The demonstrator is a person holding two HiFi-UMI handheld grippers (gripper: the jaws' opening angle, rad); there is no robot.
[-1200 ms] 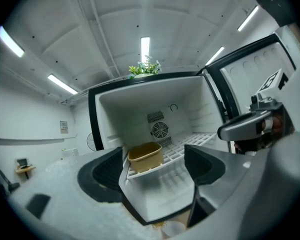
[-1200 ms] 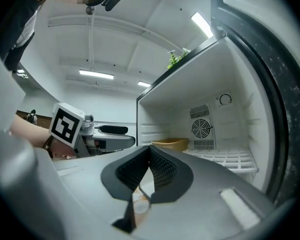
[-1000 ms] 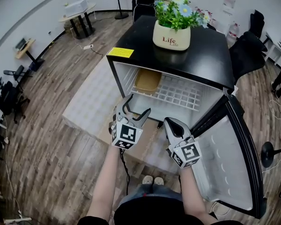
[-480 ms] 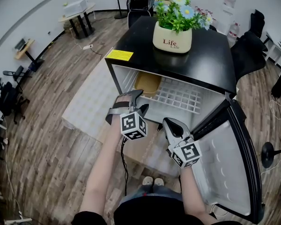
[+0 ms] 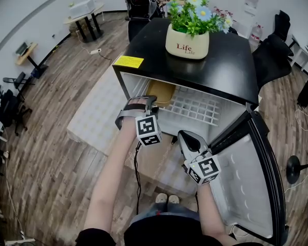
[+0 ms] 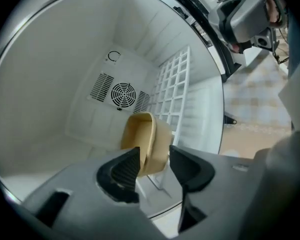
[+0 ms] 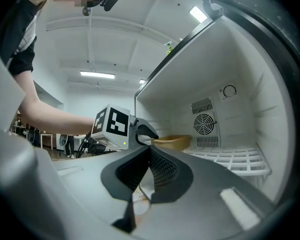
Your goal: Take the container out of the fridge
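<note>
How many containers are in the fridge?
1: the container on the shelf's left side, its wall between the closing jaws of the left gripper. Anything below the shelf is hidden.

Black fridge top (image 5: 220, 60): glossy, reflective finish. White fridge interior wall (image 6: 65, 84): smooth moulded plastic, satin. White grid shelf (image 5: 195, 106): coated-wire look. Tan oval container (image 6: 145, 141): smooth, matt, plastic in appearance. Cream flower pot (image 5: 187, 41): glazed, shiny. Plank floor (image 5: 51, 137): wood grain, matt.
</note>
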